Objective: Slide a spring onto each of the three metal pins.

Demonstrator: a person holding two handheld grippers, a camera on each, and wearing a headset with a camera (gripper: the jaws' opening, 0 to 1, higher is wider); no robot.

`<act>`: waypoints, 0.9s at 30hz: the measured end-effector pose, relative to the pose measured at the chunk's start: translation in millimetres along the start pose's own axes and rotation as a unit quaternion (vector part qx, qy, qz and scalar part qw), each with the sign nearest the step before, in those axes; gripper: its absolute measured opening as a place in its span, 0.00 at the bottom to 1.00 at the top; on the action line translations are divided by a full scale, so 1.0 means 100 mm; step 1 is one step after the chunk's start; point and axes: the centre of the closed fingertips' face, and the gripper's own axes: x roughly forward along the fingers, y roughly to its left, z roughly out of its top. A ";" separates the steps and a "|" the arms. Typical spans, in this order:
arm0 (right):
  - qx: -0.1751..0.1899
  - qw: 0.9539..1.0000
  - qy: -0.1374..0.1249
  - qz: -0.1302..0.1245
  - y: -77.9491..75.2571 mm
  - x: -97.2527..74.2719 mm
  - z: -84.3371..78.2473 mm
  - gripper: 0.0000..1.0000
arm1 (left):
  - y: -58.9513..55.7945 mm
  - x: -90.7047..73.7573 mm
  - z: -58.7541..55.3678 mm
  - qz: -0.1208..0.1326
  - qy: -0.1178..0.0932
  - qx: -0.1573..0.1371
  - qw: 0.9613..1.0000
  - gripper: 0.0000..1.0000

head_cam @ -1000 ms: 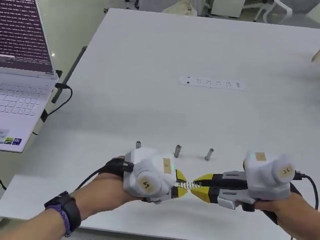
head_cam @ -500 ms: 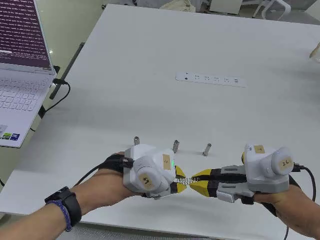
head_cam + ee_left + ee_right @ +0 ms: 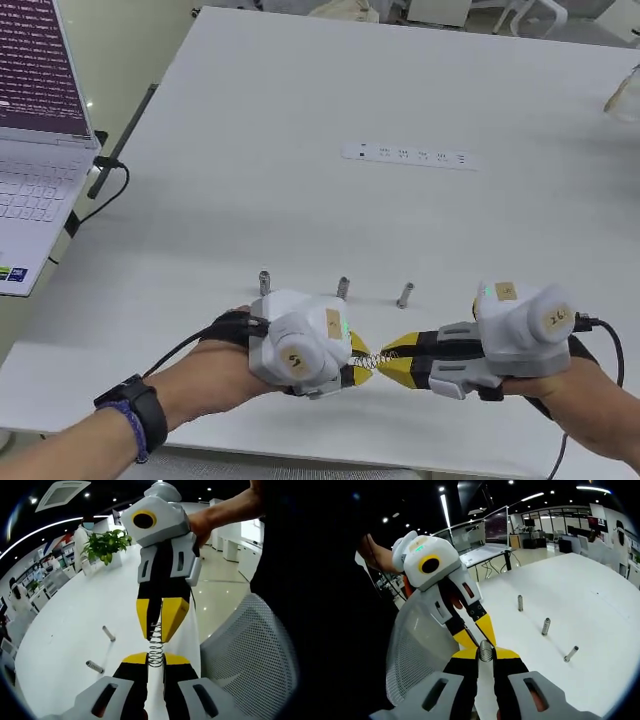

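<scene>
1. White and wide, the big flat table (image 3: pixel 300 90) lies under both tools, which are held near its front edge.
2. The left gripper (image 3: pixel 352 369) is white with black and yellow jaws. Its jaws are pressed almost together on one end of a small silver coil spring (image 3: pixel 366 361).
3. The right gripper (image 3: pixel 392 362) is the same kind of tool and points at the left one, tip to tip. Its jaws are nearly closed too, and they pinch the other end of the spring.
4. The spring is up in the air between the two pairs of yellow tips, above the table and not touching it.
5. Just behind the grippers, three short grey metal pins stand in a row on the table: the left pin (image 3: pixel 265 282), the middle pin (image 3: pixel 343 288) and the right pin (image 3: pixel 405 294).
6. In the right gripper view, the left and middle pins look ribbed, like coils, and the right pin looks smooth.
7. Farther back, a long white power strip (image 3: pixel 410 156) lies flat on the table.
8. Off the table's left side sits an open pale laptop (image 3: pixel 25 190) with lines of text on its screen. A black cable (image 3: pixel 100 190) runs beside it.
9. A person's hands hold both tools, and a dark wristband (image 3: pixel 135 422) is on the left arm.
10. In the left gripper view, a grey mesh chair (image 3: pixel 250 645) is close by and a leafy green plant (image 3: pixel 107 542) stands far off.
</scene>
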 end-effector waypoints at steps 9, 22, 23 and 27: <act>-0.014 1.000 0.010 -0.009 -0.02 -0.05 0.06 0.08 | 0.02 0.05 0.05 -0.001 -0.010 -0.020 1.000 0.02; -0.070 0.996 0.052 -0.004 -0.02 -0.09 0.10 0.08 | 0.04 0.05 0.12 -0.002 -0.027 -0.031 0.999 0.02; -0.080 0.995 0.061 0.000 -0.01 -0.10 0.10 0.09 | 0.03 0.05 0.13 -0.003 -0.028 -0.033 0.999 0.02; -0.113 0.990 0.089 0.011 0.00 -0.12 0.09 0.09 | 0.02 0.05 0.16 -0.007 -0.036 -0.036 0.999 0.02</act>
